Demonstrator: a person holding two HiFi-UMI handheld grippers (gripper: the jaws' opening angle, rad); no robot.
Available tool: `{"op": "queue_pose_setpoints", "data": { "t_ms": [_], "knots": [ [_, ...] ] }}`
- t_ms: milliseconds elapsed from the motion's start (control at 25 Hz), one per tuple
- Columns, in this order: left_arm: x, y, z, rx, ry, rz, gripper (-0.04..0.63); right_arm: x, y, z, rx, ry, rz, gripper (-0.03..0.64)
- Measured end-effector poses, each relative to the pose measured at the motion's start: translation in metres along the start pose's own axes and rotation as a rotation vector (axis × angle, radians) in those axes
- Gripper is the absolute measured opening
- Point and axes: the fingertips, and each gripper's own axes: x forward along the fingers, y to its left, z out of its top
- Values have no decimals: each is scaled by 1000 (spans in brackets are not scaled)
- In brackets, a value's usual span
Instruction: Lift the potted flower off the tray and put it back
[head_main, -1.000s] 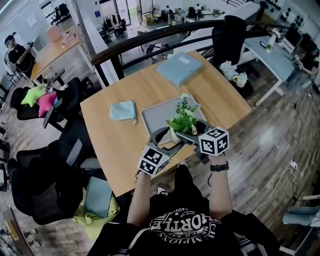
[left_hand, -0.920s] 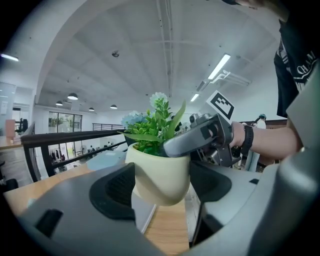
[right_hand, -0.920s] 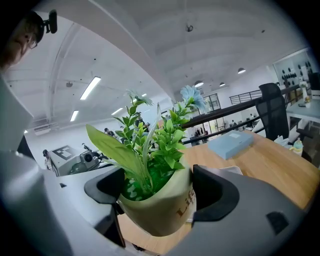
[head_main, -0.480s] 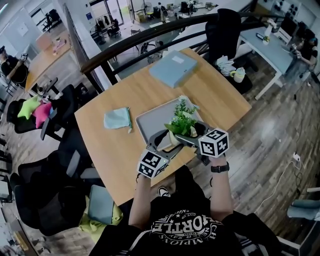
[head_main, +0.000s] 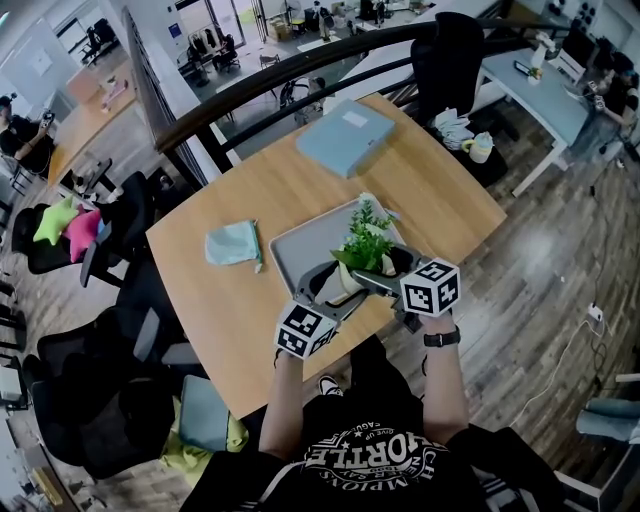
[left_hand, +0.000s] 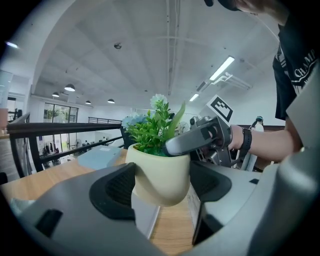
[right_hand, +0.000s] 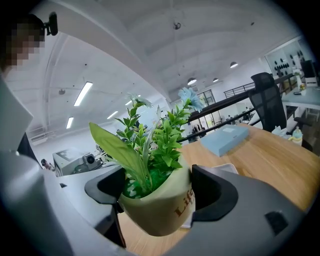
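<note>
The potted flower is a cream pot (head_main: 346, 281) with green leaves (head_main: 366, 241) and pale blossoms. It hangs slightly tilted just above the near edge of the grey tray (head_main: 300, 236). My left gripper (head_main: 333, 284) and right gripper (head_main: 372, 271) clasp it from opposite sides. In the left gripper view the pot (left_hand: 159, 172) sits between the pads of my left gripper (left_hand: 160, 187), its base off the wood, and the right gripper's finger (left_hand: 200, 140) crosses its rim. The right gripper view shows my right gripper (right_hand: 157, 192) with both pads pressed on the pot (right_hand: 160, 210).
A light blue cloth (head_main: 232, 243) lies left of the tray. A blue-grey flat box (head_main: 345, 137) rests at the table's far side. The wooden table (head_main: 230, 310) ends close to my body. Dark office chairs (head_main: 110, 300) stand at the left, a railing (head_main: 260, 80) beyond.
Both grippers have shifted a little with the pot and sunk slightly over the tray's near edge. Their hold on the pot looks the same.
</note>
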Motion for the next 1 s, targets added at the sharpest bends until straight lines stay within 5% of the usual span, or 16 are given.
{"op": "queue_pose_setpoints", "data": {
  "t_ms": [1000],
  "knots": [
    [53,47,-8,-13,13,-10,359,32,-66,10,60,15,32,420]
  ]
}}
